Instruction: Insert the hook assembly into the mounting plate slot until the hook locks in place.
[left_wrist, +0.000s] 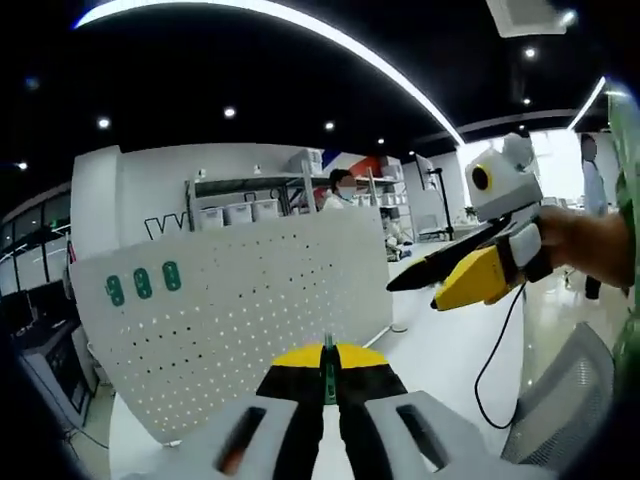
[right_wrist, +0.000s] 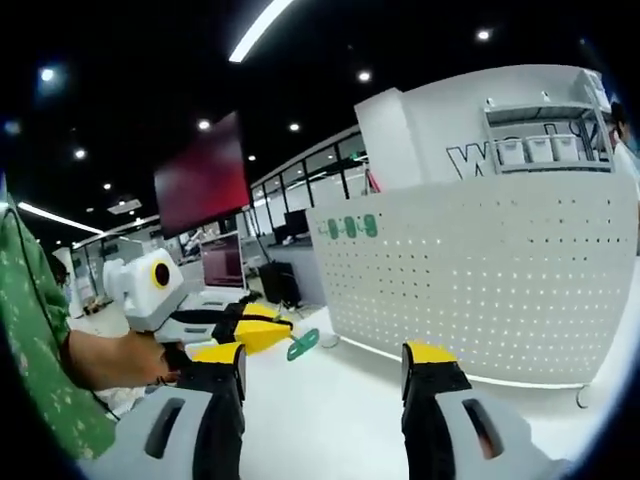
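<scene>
Hook (right_wrist: 303, 345): green, one piece, pinched at the tips of the left gripper (right_wrist: 290, 340); in the right gripper view it sits at about 8 o'clock, well apart from the plate. In the left gripper view the left gripper (left_wrist: 328, 362) shows its jaws pressed together on a thin green stem at 6 o'clock, pointing toward the plate.

Plate (left_wrist: 250, 300): white perforated board, standing upright on the white surface (right_wrist: 330, 420). It lies at centre in the left gripper view and from 1 to 4 o'clock in the right gripper view.

Hooks already on plate (left_wrist: 143, 283): three green pieces in a row near its upper corner, at 9 o'clock in the left gripper view; same row at 12 o'clock in the right gripper view. Whether they are locked cannot be told.

Right gripper (right_wrist: 322, 375): jaws spread wide, holding nothing. Seen from the left gripper view at 3 o'clock (left_wrist: 415, 290), held up off the surface by a hand (left_wrist: 590, 245).

Progress, as a judgement: hook picked up and aimed, not yet at any slot. Left to do: carry it to the plate, seat it in a slot, press until it locks.
</scene>
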